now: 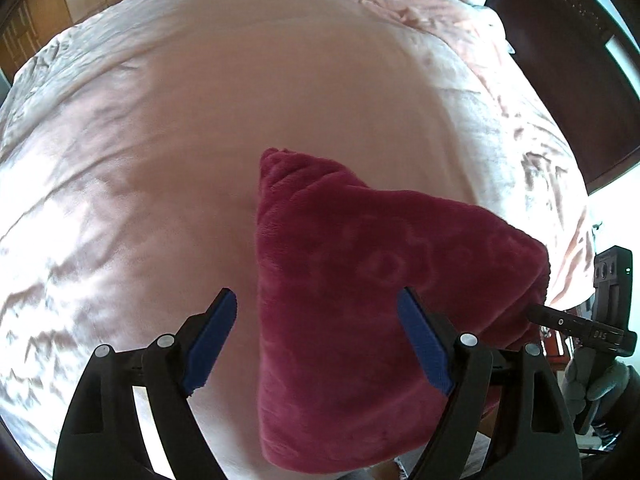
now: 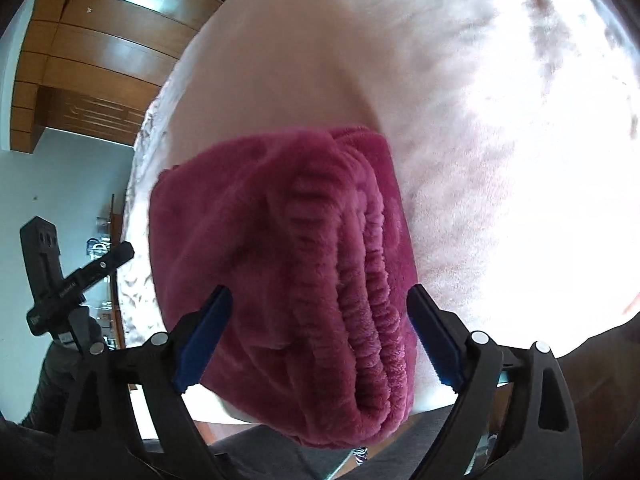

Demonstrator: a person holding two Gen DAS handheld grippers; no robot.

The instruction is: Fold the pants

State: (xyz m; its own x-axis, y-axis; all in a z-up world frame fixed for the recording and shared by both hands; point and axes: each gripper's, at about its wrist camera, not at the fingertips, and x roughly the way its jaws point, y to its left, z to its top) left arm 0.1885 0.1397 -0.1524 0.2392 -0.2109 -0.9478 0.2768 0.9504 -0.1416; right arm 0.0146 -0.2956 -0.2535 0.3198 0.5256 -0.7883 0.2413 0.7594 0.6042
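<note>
The dark red fleece pants (image 1: 360,280) lie folded into a thick bundle on the pink bed cover (image 1: 200,140), near the bed's front edge. My left gripper (image 1: 316,312) is open, its blue-padded fingers (image 1: 212,340) spread above the bundle's left part, touching nothing. In the right wrist view the pants (image 2: 280,260) show their ribbed elastic waistband facing me. My right gripper (image 2: 320,312) is open, its jaws wide on either side of the waistband end, not closed on it. The right gripper also shows in the left wrist view (image 1: 592,320) at the bundle's right edge.
The pink cover wrinkles toward the bed's left and right sides. A dark wooden headboard (image 1: 560,40) stands at the far right. Wooden wardrobes (image 2: 92,40) stand beyond the bed. The left gripper device (image 2: 60,280) shows at left in the right wrist view.
</note>
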